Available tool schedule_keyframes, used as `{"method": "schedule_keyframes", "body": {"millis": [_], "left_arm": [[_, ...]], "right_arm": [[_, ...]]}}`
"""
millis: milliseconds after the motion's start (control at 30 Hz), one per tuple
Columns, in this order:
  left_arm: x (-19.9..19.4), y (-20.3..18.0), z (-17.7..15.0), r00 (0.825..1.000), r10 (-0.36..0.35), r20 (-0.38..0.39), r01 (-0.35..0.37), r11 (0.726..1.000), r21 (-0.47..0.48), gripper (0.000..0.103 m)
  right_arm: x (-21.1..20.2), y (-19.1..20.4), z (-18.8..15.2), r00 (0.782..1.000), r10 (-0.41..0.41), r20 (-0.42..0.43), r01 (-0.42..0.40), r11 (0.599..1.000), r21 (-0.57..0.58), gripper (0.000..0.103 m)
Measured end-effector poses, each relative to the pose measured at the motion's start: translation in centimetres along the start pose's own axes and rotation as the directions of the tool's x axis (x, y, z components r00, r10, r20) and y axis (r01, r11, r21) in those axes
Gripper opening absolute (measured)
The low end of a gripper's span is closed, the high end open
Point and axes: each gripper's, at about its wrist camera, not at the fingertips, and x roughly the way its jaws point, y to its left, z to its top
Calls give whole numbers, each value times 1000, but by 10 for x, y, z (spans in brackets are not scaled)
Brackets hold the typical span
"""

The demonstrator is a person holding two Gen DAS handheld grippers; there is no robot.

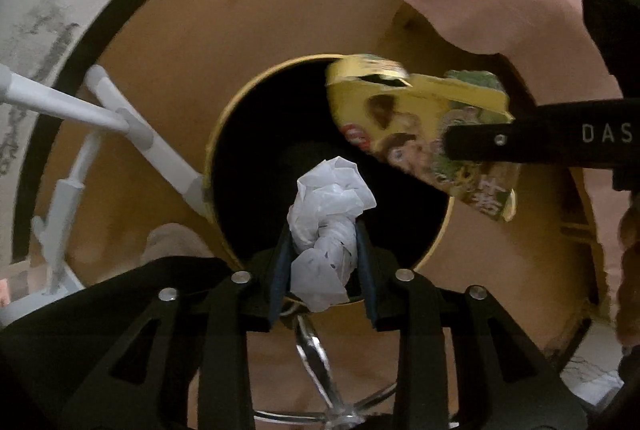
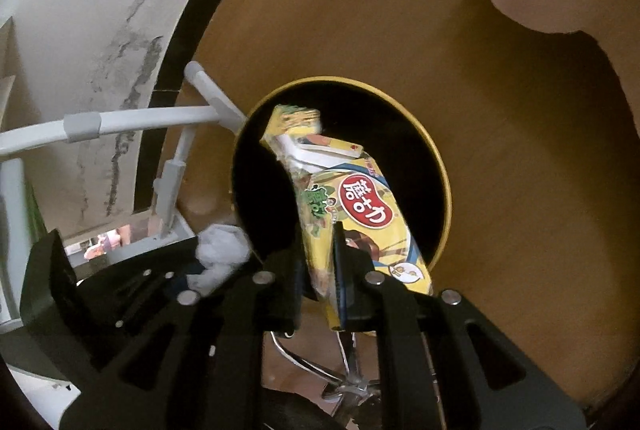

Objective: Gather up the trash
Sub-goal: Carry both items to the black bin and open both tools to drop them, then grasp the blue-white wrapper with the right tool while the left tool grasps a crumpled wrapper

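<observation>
In the left wrist view, nearest me at the bottom centre, my left gripper (image 1: 322, 250) has a crumpled white tissue (image 1: 326, 226) between its jaws; the pads look slack against the wad rather than pinching it, though I cannot tell for sure whether they have let go of it; the tissue hangs right over the dark mouth of the yellow-rimmed bin (image 1: 224, 125) that fills the middle of the frame; below the jaws shows the chrome base of a chair (image 1: 316, 362).

In the right wrist view, low and centre, my right gripper (image 2: 320, 270) is clenched on the lower end of a yellow snack box (image 2: 360, 213); the box leans up and away over the bin (image 2: 444, 189), its far end already above the opening; at lower left I see the tissue (image 2: 220, 254) in my other gripper.

Farther out lie the brown floor (image 2: 500, 109), a white rack (image 2: 132, 121) at the left, and a pale wall (image 2: 80, 9) in the upper left.

I judge this the dropping step; next both jaws should open wide while held over the mouth, so each piece falls inside and nothing catches the rim.
</observation>
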Motion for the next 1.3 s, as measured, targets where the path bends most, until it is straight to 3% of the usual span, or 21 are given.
{"method": "schedule_keyframes", "body": {"millis": [33,67,100,267,367,467,500,567,600,667,700,733,767,833,867,900,967,1000,1100,1200,1300], "left_arm": [[5,4,2,1000,-11,5,11,1000,-2,64],[4,3,2,1000,-14,22,14,1000,-4,93],[1,2,0,998,-21,58,21,1000,0,96],[-21,-23,-11,988,-100,122,88,991,104,96],[-83,-59,-31,945,-197,261,129,958,255,96],[-181,-98,-62,852,-295,433,92,898,430,96],[-224,-106,-77,806,-319,499,64,885,462,96],[-289,-105,-102,726,-361,585,42,873,487,96],[-334,-94,-120,658,-350,666,-1,885,465,96],[-372,-68,-139,586,-279,761,-62,921,385,96],[-399,-35,-152,528,-158,834,-120,959,257,96],[-409,-15,-160,501,-85,861,-144,973,179,96],[-424,25,-173,464,61,884,-173,985,23,96],[-435,85,-192,442,263,858,-191,962,-196,96],[-438,117,-202,444,361,820,-195,932,-305,96],[-439,161,-218,469,465,751,-183,883,-433,96],[-437,228,-247,528,564,635,-125,791,-599,96],[-432,271,-268,576,612,542,-106,714,-693,96],[-419,325,-295,646,626,438,-80,625,-776,96],[-404,352,-293,673,608,421,-90,633,-769,96],[-395,362,-281,705,561,433,-70,663,-745,96]], "right_arm": [[1,5,0,1000,-12,-5,12,1000,-7,42],[-2,6,-1,1000,-29,0,29,999,-12,61],[-7,8,-1,999,-42,24,42,999,-14,84],[-58,13,-7,987,-34,156,31,999,22,85],[-135,20,-20,922,-142,361,139,990,34,85],[-236,39,-53,738,-236,632,228,969,95,91],[-264,50,-69,658,-253,710,247,962,114,97],[-315,84,-109,460,-251,852,283,951,127,97],[-330,103,-124,399,-221,890,295,950,104,97],[-343,140,-141,364,-135,922,292,956,25,97],[-343,162,-145,369,-76,926,289,957,-37,97],[-340,182,-147,383,-33,923,292,952,-87,97],[-334,208,-148,404,20,915,302,941,-154,97],[-318,253,-150,455,119,883,326,900,-289,97],[-304,282,-150,501,172,848,333,867,-372,97],[-289,311,-152,550,214,808,331,832,-445,97],[-264,349,-150,614,269,742,317,777,-544,97],[-251,369,-152,641,297,707,308,744,-592,97],[-208,435,-164,716,334,613,322,621,-714,97],[-171,485,-177,749,318,581,401,481,-780,90],[-142,522,-180,782,289,552,431,390,-814,78]]}}
